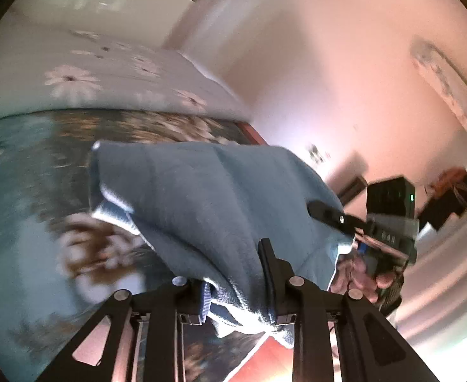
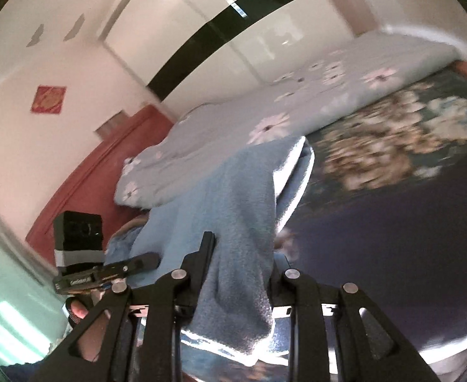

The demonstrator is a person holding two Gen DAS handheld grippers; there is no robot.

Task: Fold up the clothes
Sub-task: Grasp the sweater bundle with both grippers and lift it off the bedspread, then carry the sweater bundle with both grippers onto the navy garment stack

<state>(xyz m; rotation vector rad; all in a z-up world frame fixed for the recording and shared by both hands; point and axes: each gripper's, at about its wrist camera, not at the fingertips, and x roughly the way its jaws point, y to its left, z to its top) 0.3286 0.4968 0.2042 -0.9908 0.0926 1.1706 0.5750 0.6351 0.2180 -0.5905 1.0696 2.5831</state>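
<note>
A blue fleece garment [image 1: 201, 197] with white edging hangs lifted above the bed, stretched between both grippers. My left gripper [image 1: 233, 273] is shut on one bunched edge of it; the cloth drapes over and hides the left finger. In the right wrist view the same blue garment [image 2: 233, 210] drapes over my right gripper [image 2: 239, 261], which is shut on it, with only the left fingertip showing. The right gripper [image 1: 329, 215] appears at the right of the left wrist view, clamped on the cloth. The left gripper [image 2: 141, 262] shows low left in the right wrist view.
A floral bedspread [image 1: 26, 191] covers the bed below. A pale blue quilt with white daisies [image 2: 313, 95] lies at the far side. A red wooden bed frame [image 2: 90, 172] and pink walls [image 1: 344, 63] surround it. A hand [image 1: 360, 277] holds the right gripper's handle.
</note>
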